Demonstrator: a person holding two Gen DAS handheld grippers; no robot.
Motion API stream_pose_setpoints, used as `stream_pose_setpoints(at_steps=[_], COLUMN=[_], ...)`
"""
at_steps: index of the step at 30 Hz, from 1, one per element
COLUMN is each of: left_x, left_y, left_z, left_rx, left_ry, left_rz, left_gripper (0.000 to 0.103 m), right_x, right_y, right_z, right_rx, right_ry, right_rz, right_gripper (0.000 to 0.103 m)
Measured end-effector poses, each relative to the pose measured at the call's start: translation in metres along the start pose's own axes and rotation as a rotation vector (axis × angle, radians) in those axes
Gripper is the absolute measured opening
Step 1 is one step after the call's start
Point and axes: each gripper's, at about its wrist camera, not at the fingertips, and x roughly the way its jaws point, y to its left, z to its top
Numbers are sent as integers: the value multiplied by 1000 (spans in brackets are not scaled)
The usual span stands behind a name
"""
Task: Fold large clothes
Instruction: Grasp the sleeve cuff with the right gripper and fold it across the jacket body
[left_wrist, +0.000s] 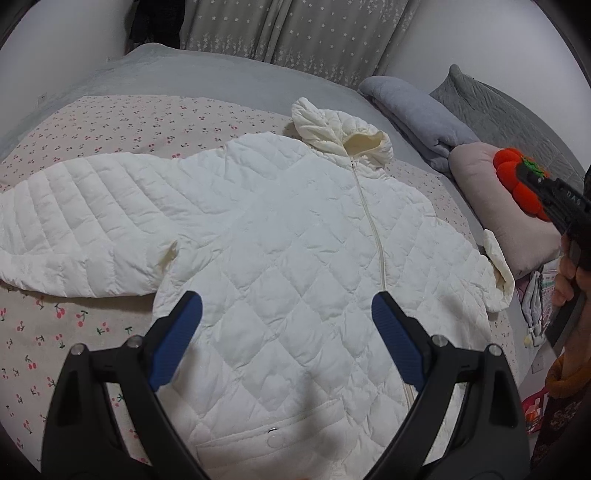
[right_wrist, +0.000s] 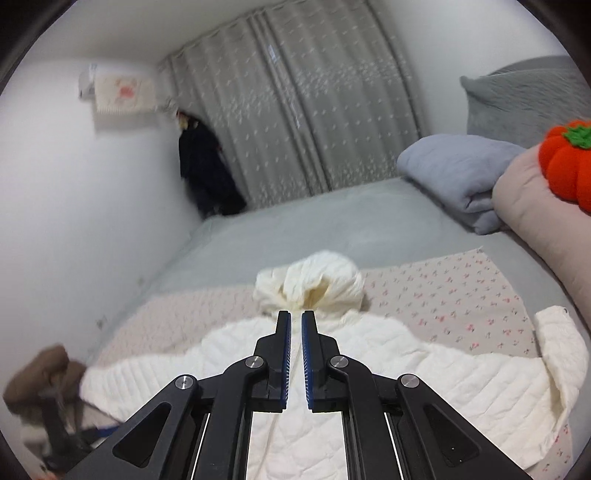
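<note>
A white quilted hooded jacket (left_wrist: 280, 236) lies flat, zipped, front up, on a cherry-print sheet (left_wrist: 122, 122). One sleeve stretches left; the other is bent at the right edge. My left gripper (left_wrist: 286, 306) is open, empty, above the jacket's lower body. My right gripper (right_wrist: 296, 321) is shut with a thin gap, holding nothing, above the jacket (right_wrist: 369, 369), pointing toward the hood (right_wrist: 310, 280). The right gripper's body shows at the left view's right edge (left_wrist: 557, 206).
A folded grey blanket (left_wrist: 417, 114), a pink cushion (left_wrist: 495, 206) and an orange plush pumpkin (right_wrist: 569, 166) lie at the bed's right side. Grey curtains (right_wrist: 295, 122) hang behind. Dark clothes (right_wrist: 203, 162) hang in the corner. A brown item (right_wrist: 40, 373) sits left.
</note>
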Motion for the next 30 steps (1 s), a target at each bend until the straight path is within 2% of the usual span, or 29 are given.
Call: stream_pose_setpoints(at_steps=[2, 4, 5, 6, 7, 8, 9, 11, 13, 17, 22, 23, 25, 27, 30], left_x=[2, 5, 6, 7, 7, 7, 7, 7, 8, 10, 16, 18, 20, 20, 18], left_y=[1, 0, 0, -1, -2, -3, -5, -8, -13, -21, -27, -28, -29, -29, -28], left_z=[-2, -4, -5, -6, -7, -8, -9, -11, -12, -13, -13, -13, -12, -11, -8], left_rx=[-3, 6, 10, 11, 10, 10, 13, 19, 25, 40, 47, 46, 43, 40, 43], left_ry=[9, 23, 31, 37, 42, 44, 44, 44, 47, 55, 69, 72, 78, 82, 90], left_rz=[-8, -1, 1, 0, -3, -7, -11, -13, -14, -9, 4, 5, 9, 11, 3], left_gripper=[93, 93, 93, 93, 93, 93, 93, 93, 93, 93, 93, 93, 93, 93, 93], right_x=[7, 13, 16, 19, 19, 21, 24, 31, 37, 44, 54, 58, 63, 65, 55], right_y=[-3, -15, -24, -32, -39, -52, -67, -97, -133, -193, -228, -235, -245, -256, -261], right_z=[-13, -25, -28, -31, -35, -37, -38, -41, -45, -53, -65, -69, -76, -81, -80], right_rx=[7, 14, 2, -21, -49, -79, -111, -145, -128, -35, -19, -20, -22, -8, 14], right_ry=[36, 75, 88, 94, 96, 100, 111, 154, 202, 269, 349, 373, 409, 436, 389], right_rz=[5, -81, -140, -217, -308, -400, -491, -644, -743, -815, -873, -882, -909, -933, -920], right_gripper=[7, 15, 29, 49, 59, 74, 78, 78, 78, 78, 72, 69, 54, 20, 8])
